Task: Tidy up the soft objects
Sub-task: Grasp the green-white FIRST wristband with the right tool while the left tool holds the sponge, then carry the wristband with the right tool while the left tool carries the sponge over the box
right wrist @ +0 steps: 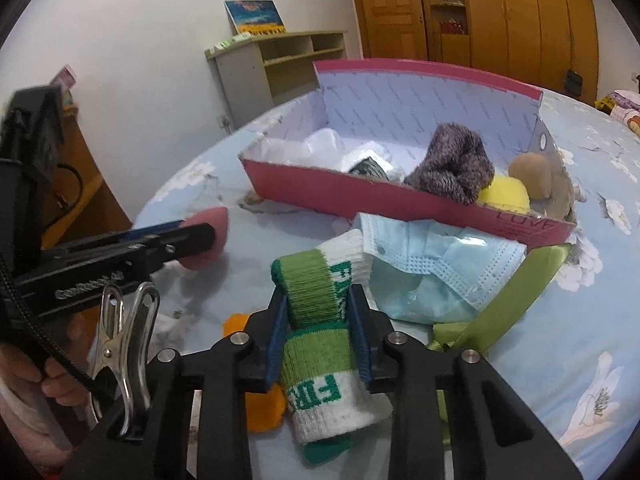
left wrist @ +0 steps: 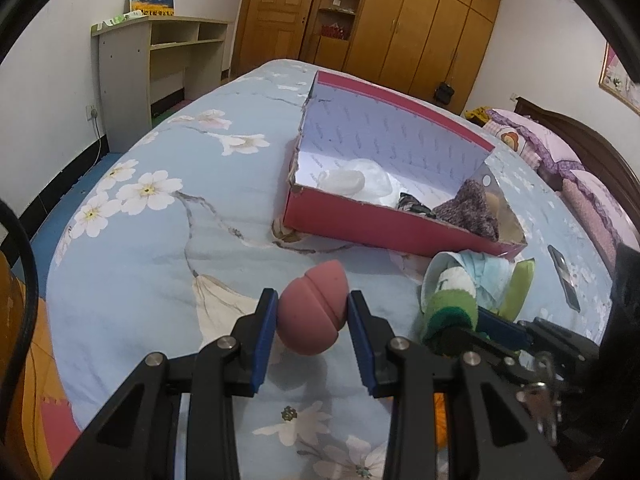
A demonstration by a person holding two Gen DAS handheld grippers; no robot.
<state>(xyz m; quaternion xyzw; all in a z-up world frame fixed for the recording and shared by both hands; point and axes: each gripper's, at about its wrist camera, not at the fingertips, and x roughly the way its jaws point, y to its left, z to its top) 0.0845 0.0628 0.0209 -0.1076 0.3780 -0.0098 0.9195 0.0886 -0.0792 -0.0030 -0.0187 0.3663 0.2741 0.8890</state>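
— What have your tools got?

— My left gripper (left wrist: 313, 307) is clamped on the pink sponge (left wrist: 311, 312), held just over the bedspread (left wrist: 132, 280). My right gripper (right wrist: 319, 303) is pinched onto the rolled sock (right wrist: 320, 344), green and white, lying on the bed.

— And the box?

— The red box (right wrist: 360, 196) sits just beyond, with a grey sock (right wrist: 450, 170) and yellow sponge (right wrist: 506, 194) inside. A blue mask (right wrist: 424, 264) lies beside my sock, touching it.

"FIRE" is knitted in green on the white sock (right wrist: 320, 384). "LOVE" is printed on the red box's (right wrist: 400, 200) near wall, toward its right corner.
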